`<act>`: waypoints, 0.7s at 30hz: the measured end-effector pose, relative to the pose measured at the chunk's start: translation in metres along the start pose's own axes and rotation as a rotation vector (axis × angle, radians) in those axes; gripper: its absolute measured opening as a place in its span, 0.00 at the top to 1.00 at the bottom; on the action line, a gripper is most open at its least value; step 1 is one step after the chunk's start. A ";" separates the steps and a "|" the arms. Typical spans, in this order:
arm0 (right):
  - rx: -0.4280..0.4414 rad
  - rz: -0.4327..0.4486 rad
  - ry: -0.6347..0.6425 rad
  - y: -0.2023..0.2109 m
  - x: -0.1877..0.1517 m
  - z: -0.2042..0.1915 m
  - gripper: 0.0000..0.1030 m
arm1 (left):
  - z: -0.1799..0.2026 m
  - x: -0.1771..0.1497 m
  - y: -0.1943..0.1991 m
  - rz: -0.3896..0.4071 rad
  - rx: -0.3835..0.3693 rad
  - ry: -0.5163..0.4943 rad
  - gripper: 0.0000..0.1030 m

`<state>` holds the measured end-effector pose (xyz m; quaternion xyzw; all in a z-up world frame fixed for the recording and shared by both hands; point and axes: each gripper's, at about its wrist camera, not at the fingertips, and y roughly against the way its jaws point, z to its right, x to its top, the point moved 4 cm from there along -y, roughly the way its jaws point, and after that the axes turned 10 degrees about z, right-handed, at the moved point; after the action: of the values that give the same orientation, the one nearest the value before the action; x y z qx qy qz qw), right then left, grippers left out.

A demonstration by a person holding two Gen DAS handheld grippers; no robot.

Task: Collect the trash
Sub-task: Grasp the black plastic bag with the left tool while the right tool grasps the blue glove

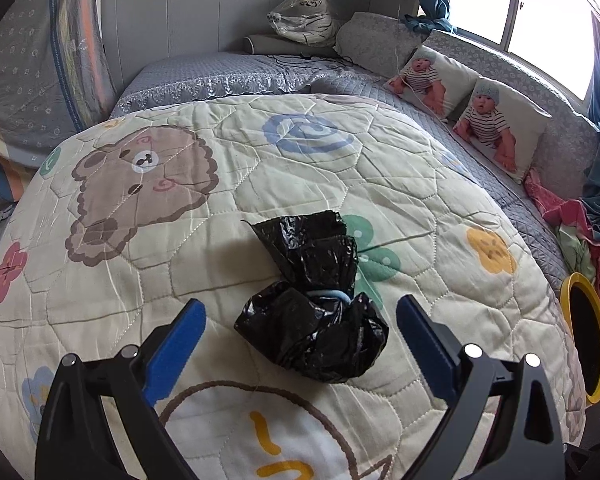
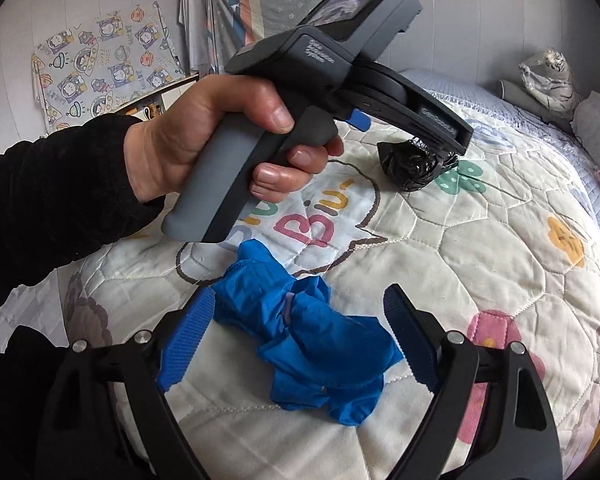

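The left gripper [image 1: 300,312] points down at the bed with its jaws spread wide, blue ribbed pads on black plastic arms, nothing pressed between them. Straight ahead of its fingertips, lying in the gap but touching neither pad, is a black plastic bag [image 1: 320,296], glossy and crinkled, bunched into a knot with a pale blue band around its neck. In the right wrist view the left hand [image 2: 220,136] grips that tool's grey handle, a black sleeve [image 2: 52,200] behind it; small raised lettering on the tool body is too fine to read.

The right gripper [image 2: 300,304] also stands open, jaws well apart. Between its blue pads lies a crumpled blue plastic bag [image 2: 312,344], thin and matte, its left edge just beside the left pad; whether they touch cannot be told.

Under both tools is a cream quilted blanket [image 1: 340,168], stitched in hexagons, printed with a brown bear, flowers and a speech bubble reading "Biu" in coloured letters. Past it, beyond the left gripper, are grey quilted bedding [image 1: 228,72], two cushions [image 1: 496,128] printed with a baby in stripes, and a plush toy wrapped in clear plastic [image 1: 304,16]. To the right of that gripper a round yellow rim [image 1: 592,336] shows at the bed's edge.
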<state>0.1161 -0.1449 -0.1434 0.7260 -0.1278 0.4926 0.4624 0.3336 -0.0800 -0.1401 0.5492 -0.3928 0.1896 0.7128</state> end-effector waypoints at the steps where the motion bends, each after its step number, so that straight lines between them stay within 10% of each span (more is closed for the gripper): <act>1: 0.002 -0.004 0.000 -0.001 0.000 0.000 0.25 | 0.002 -0.001 -0.003 -0.009 0.000 -0.009 0.14; 11: 0.034 -0.056 -0.040 -0.015 -0.005 0.005 0.59 | 0.014 -0.007 -0.019 -0.041 0.001 -0.088 0.59; 21: 0.030 -0.014 -0.038 -0.005 -0.004 0.005 0.72 | 0.006 0.005 0.006 0.034 -0.010 -0.019 0.72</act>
<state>0.1205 -0.1471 -0.1496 0.7431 -0.1241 0.4771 0.4525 0.3305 -0.0848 -0.1320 0.5406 -0.4098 0.1947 0.7085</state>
